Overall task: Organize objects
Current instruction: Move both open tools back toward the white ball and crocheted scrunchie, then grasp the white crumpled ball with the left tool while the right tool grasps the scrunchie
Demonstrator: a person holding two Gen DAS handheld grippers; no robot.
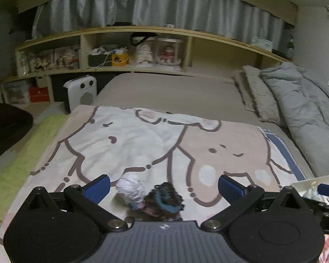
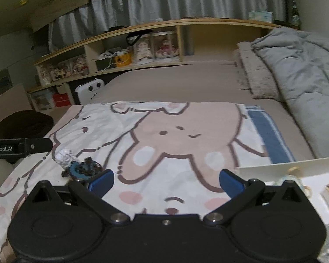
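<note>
A small pile of hair scrunchies lies on the cartoon-print blanket [image 1: 142, 140]: a white one [image 1: 129, 186] and a dark, blue-flecked one [image 1: 164, 199]. My left gripper [image 1: 164, 186] is open, its blue fingers spread to either side of the pile, close above it. In the right wrist view the same white scrunchie [image 2: 64, 156] and dark scrunchie [image 2: 85, 167] lie to the left of my right gripper [image 2: 166, 180], which is open over the bare blanket [image 2: 175, 135] with nothing between its fingers. A white box [image 2: 287, 164] holding small items sits at the right.
The blanket covers a beige bed [image 1: 164, 89]. A folded grey duvet [image 1: 307, 109] and a pillow lie along the right. Wooden shelves [image 1: 120, 50] with dolls and boxes run behind. A white heater [image 1: 81, 92] stands at the bed's left, and a dark chair [image 1: 4, 127] is nearer.
</note>
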